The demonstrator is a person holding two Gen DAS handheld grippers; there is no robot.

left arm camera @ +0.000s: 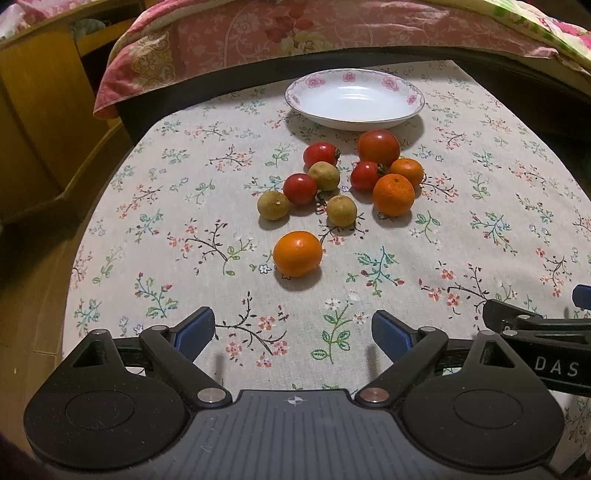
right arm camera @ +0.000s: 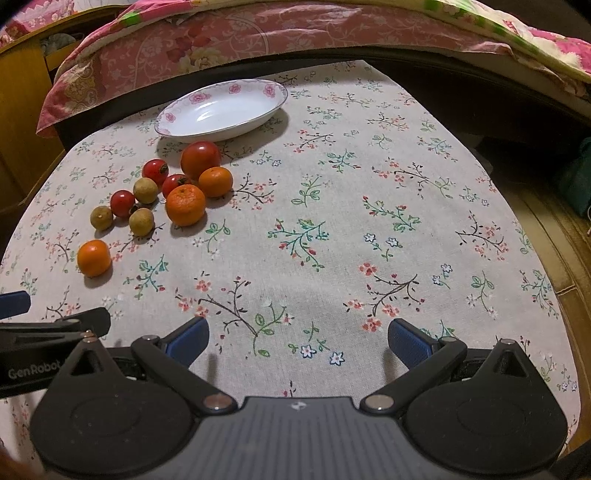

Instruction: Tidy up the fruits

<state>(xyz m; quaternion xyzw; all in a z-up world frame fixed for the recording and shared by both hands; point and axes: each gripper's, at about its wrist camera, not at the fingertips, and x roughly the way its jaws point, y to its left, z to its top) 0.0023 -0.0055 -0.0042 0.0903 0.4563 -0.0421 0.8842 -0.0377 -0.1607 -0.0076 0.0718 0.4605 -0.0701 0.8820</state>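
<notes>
A white plate with a pink flower rim [left arm camera: 410,96] [right arm camera: 168,118] stands empty at the far side of the table. In front of it lies a loose cluster of fruit: red tomatoes [left arm camera: 378,147] [right arm camera: 200,160], orange mandarins [left arm camera: 393,194] [right arm camera: 185,205] and brown longans [left arm camera: 341,210] [right arm camera: 141,220]. One mandarin [left arm camera: 297,253] [right arm camera: 94,257] lies apart, nearest to me. My left gripper [left arm camera: 293,332] is open and empty, low over the cloth short of that mandarin. My right gripper [right arm camera: 297,338] is open and empty, to the right of the fruit.
The table carries a floral cloth [left arm camera: 480,221] [right arm camera: 369,221]. A bed with a pink quilt [left arm camera: 258,33] [right arm camera: 221,37] runs behind it. A wooden cabinet [left arm camera: 40,110] stands at the left. Each gripper's side shows in the other's view, the right one [left arm camera: 535,332] and the left one [right arm camera: 48,332].
</notes>
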